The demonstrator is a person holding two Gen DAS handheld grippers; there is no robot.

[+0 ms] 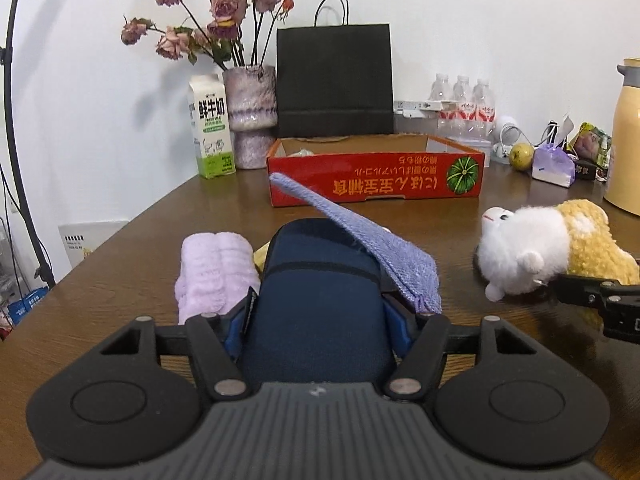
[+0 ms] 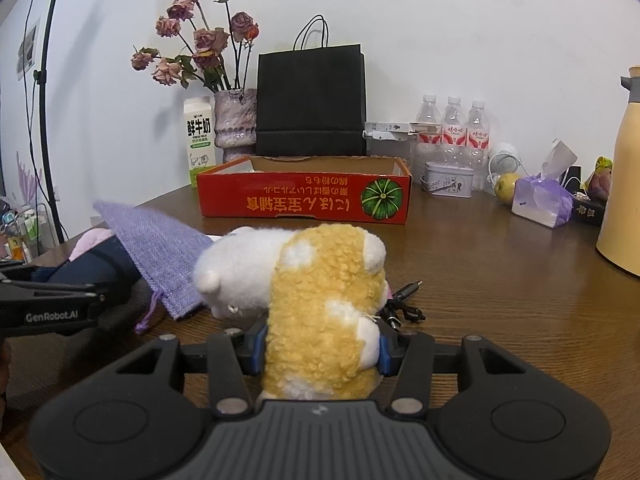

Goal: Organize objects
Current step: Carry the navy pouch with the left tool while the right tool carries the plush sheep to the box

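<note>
A brown wood-grain counter (image 1: 132, 248) is set against a white wall. At its back are seen a red cardboard tray (image 1: 376, 178) printed with a green pumpkin, a milk carton (image 1: 211, 130) lettered "鲜牛奶", a vase of dried roses (image 1: 250, 114) and a black paper bag (image 1: 334, 80). "GenRobot.AI" is read on the left tongs (image 2: 60, 304) only from the right wrist view. The left tongs (image 1: 316, 320) are clenched on a navy case (image 1: 316, 300), under a lilac woven pouch (image 1: 368, 240). The right tongs (image 2: 320, 352) are clenched on a plush hamster (image 2: 320, 292). A black cable (image 2: 404, 308) is shown only by the right view, a folded pink towel (image 1: 212, 276) clearly only by the left.
</note>
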